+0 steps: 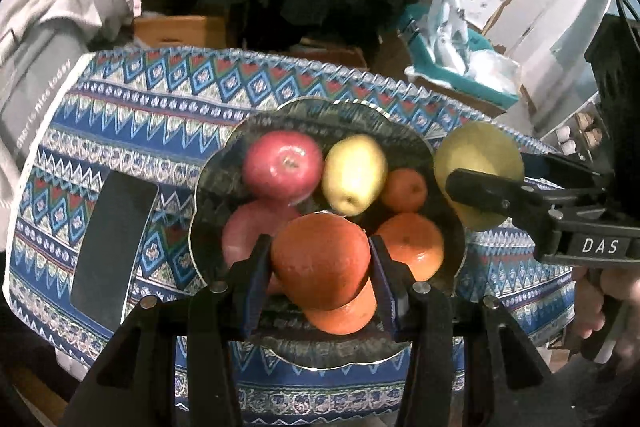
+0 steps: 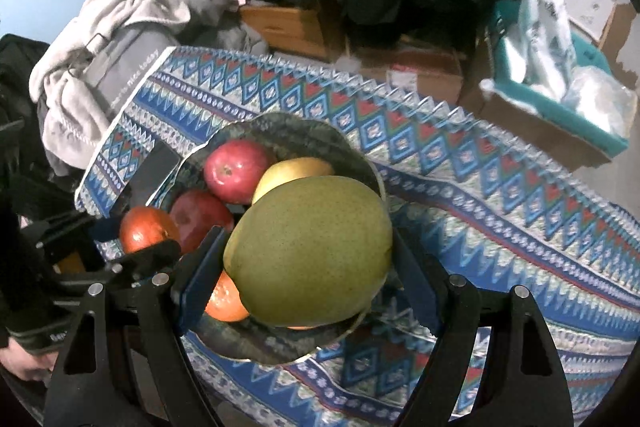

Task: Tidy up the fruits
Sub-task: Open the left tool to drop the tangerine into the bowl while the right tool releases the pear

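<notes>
A dark glass bowl point(image 1: 304, 109) stands on a patterned blue tablecloth point(image 1: 132, 115) and holds red apples point(image 1: 282, 165), a yellow pear point(image 1: 354, 173) and several oranges point(image 1: 404, 189). My left gripper point(image 1: 320, 261) is shut on a large orange point(image 1: 320, 261) just above the bowl's near side. My right gripper point(image 2: 308, 259) is shut on a big green pear point(image 2: 308, 259) held over the bowl's point(image 2: 280, 123) right rim. The green pear also shows in the left wrist view point(image 1: 478, 153). The held orange shows in the right wrist view point(image 2: 148, 229).
A black phone point(image 1: 114, 243) lies on the cloth left of the bowl. Grey clothes point(image 2: 120, 27) are piled at the table's far left. Beyond the far edge are cardboard boxes point(image 2: 424, 71) and a teal bin point(image 2: 560, 107) on the floor.
</notes>
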{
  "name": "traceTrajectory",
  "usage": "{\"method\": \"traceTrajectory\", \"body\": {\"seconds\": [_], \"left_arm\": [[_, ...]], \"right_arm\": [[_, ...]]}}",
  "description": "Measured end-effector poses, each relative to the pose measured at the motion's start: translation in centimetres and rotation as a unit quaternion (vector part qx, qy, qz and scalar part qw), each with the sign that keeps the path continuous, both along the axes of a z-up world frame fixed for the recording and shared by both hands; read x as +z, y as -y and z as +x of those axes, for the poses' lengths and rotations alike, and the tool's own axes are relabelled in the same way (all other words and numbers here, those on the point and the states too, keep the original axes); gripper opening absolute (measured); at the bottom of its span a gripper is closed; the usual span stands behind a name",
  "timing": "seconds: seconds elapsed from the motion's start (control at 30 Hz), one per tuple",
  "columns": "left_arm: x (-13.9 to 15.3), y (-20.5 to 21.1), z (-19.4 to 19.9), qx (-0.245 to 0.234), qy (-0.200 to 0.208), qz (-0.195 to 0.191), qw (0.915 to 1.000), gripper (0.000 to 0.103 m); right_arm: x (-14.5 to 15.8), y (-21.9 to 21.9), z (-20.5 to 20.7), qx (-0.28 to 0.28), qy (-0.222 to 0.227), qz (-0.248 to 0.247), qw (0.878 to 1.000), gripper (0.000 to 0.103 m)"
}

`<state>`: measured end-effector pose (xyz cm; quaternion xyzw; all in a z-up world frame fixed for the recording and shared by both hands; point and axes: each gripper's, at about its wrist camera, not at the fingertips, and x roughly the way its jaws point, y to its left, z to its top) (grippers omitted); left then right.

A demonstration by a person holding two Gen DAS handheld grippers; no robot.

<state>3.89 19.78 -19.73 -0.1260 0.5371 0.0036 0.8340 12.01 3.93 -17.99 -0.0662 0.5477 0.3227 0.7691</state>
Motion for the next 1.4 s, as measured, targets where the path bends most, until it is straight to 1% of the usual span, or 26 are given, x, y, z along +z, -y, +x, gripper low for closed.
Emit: {"method": "traceTrajectory", "body": {"seconds": [0.27,0.33,0.43,0.5,0.53,0.57,0.73,0.9,0.97,1.13,1.33,1.4], "left_arm": [[-2.1,0.2,0.3,-0.002,-0.029,0.0,0.9996,0.048],[-2.3,0.3,0.2,-0.003,-0.028,-0.003,0.9996,0.048],[-2.2,0.5,0.3,-0.005,-0.028,0.003,0.9996,0.049],[-2.2,0.5,0.3,-0.007,-0.029,0.001,0.9996,0.052],[-2.3,0.6,0.3,-0.007,-0.032,0.0,0.9995,0.056],[-2.3,0.7,0.3,-0.007,-0.033,-0.001,0.9994,0.058],[-2.5,1.0,0.2,-0.008,-0.039,0.004,0.9992,0.059],[-2.3,1.0,0.2,-0.007,-0.039,0.006,0.9992,0.06],[-2.1,1.0,0.1,-0.006,-0.037,0.008,0.9993,0.066],[-1.7,0.8,-0.3,-0.002,-0.034,0.011,0.9993,0.066],[-1.0,0.6,-0.6,0.004,-0.028,0.012,0.9995,0.066],[-0.9,0.6,-0.6,0.004,-0.028,0.013,0.9995,0.066]], "right_arm": [[-2.0,-1.6,-0.1,0.009,-0.027,-0.006,1.0,0.081],[-2.2,-1.7,-0.1,0.009,-0.034,-0.003,0.999,0.081],[-2.3,-2.1,0.0,0.009,-0.036,-0.001,0.999,0.081],[-2.4,-2.2,0.0,0.007,-0.041,0.0,0.999,0.081],[-2.5,-2.3,0.0,0.006,-0.044,0.001,0.999,0.081],[-2.6,-2.3,0.0,0.006,-0.045,0.001,0.999,0.081],[-3.2,-2.5,-0.2,0.006,-0.054,-0.008,0.998,0.081],[-3.4,-2.9,-0.4,0.008,-0.056,-0.009,0.998,0.081],[-3.4,-3.0,-0.5,0.01,-0.057,-0.01,0.998,0.081],[-3.5,-3.3,-0.8,0.011,-0.057,-0.007,0.998,0.081],[-3.5,-3.1,-0.7,-0.002,-0.06,-0.001,0.998,0.081],[-3.1,-2.9,-0.6,-0.007,-0.054,0.012,0.998,0.081]]}}
